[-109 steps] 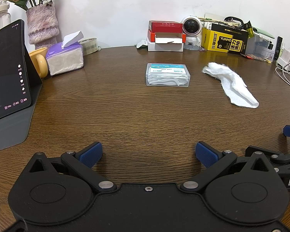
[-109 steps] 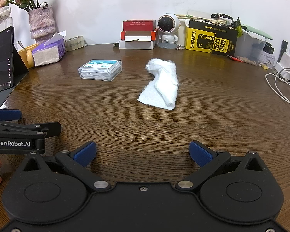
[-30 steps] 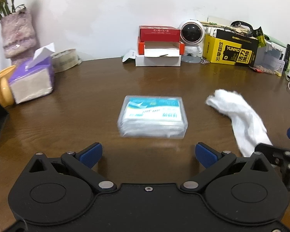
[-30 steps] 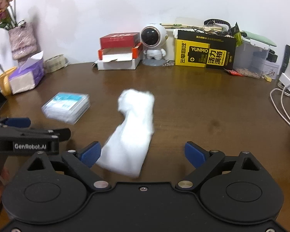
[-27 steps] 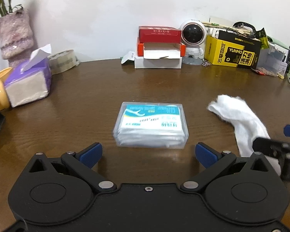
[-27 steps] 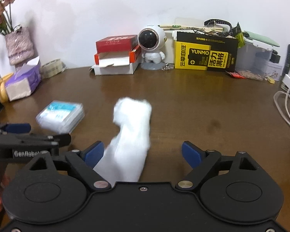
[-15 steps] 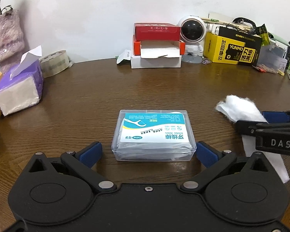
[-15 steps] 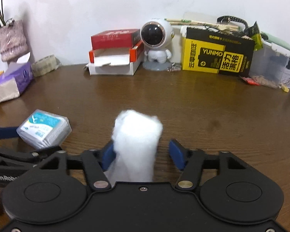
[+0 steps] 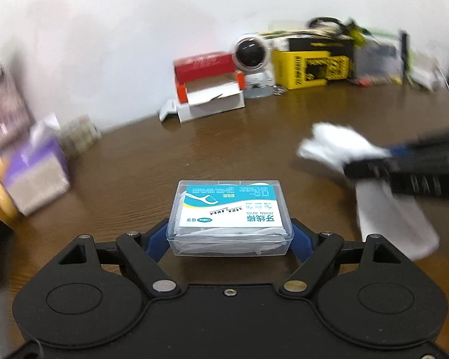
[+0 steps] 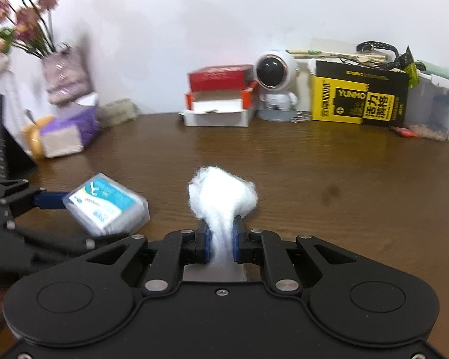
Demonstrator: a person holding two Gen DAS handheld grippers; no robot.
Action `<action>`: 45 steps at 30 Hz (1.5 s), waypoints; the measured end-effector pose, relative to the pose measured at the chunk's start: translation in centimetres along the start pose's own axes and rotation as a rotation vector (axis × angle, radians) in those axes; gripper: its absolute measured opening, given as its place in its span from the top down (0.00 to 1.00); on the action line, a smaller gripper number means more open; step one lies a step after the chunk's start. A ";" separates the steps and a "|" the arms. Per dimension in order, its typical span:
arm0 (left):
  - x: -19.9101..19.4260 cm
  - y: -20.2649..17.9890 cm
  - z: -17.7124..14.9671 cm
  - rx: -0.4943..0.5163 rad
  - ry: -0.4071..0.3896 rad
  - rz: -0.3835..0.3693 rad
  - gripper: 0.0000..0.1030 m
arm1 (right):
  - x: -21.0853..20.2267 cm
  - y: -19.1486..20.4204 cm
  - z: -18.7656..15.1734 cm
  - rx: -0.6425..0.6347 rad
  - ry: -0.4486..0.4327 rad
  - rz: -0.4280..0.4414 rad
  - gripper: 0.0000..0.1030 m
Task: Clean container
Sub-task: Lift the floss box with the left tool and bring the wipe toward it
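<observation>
A home desk against a white wall: the wooden tabletop (image 10: pixel 344 179) carries a vase of dried flowers (image 10: pixel 66 74), a tissue pack (image 10: pixel 68 131), an astronaut figurine (image 10: pixel 277 83) and assorted boxes (everyday household clutter).

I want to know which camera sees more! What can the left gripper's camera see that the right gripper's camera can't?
Only the left wrist view shows the floss box's printed lid squarely, and the cloth's long tail hanging below the right gripper.

Only the right wrist view shows the flowers in the vase, the cloth bunched between the right gripper's blue pads, and the floss box tilted in the left gripper.

Both show the wooden table, the astronaut toy, the red and white box, the yellow box and the purple tissue pack.
</observation>
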State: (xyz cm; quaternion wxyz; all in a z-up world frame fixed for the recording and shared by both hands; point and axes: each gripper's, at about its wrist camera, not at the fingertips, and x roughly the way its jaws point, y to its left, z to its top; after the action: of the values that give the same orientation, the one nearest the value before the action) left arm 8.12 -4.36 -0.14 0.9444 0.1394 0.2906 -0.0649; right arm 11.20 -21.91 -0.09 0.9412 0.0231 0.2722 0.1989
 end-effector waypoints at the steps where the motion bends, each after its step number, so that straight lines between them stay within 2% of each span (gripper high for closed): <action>1: -1.2 -0.3 -0.6 0.041 -0.023 0.002 0.23 | -0.6 0.3 -0.4 0.001 -0.005 0.012 0.86; 6: -6.4 -1.1 -4.1 0.164 -0.082 -0.035 0.23 | -3.0 2.2 -2.1 -0.005 0.000 0.077 0.86; 10: -8.8 -1.5 -6.0 0.185 -0.083 -0.042 0.22 | -5.4 4.6 -3.3 -0.039 -0.017 0.121 0.86; 15: -11.1 -2.1 -8.0 0.232 -0.120 -0.087 0.22 | -9.7 7.6 -5.2 -0.088 -0.088 0.280 0.86; 21: -13.3 -3.9 -10.0 0.376 -0.187 -0.095 0.22 | -12.9 9.7 -6.8 -0.151 -0.095 0.316 0.86; 26: -14.1 -5.0 -10.9 0.447 -0.223 -0.082 0.22 | -14.1 10.8 -7.4 -0.217 -0.084 0.354 0.86; 34: -13.6 -5.0 -10.8 0.420 -0.204 -0.107 0.22 | -13.3 13.3 -5.9 -0.363 -0.042 0.359 0.86; 40: -13.8 -6.6 -11.3 0.449 -0.216 -0.066 0.21 | -12.3 15.5 -4.7 -0.477 -0.022 0.380 0.86; 45: -13.5 -7.0 -11.3 0.432 -0.206 -0.068 0.21 | -12.3 15.4 -5.5 -0.530 0.032 0.365 0.85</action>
State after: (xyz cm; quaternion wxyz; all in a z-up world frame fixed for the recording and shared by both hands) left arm -10.42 -7.06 -3.02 0.9146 0.3209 0.1767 -0.1712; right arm -6.75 -12.89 3.72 0.8588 -0.1773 0.2172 0.4288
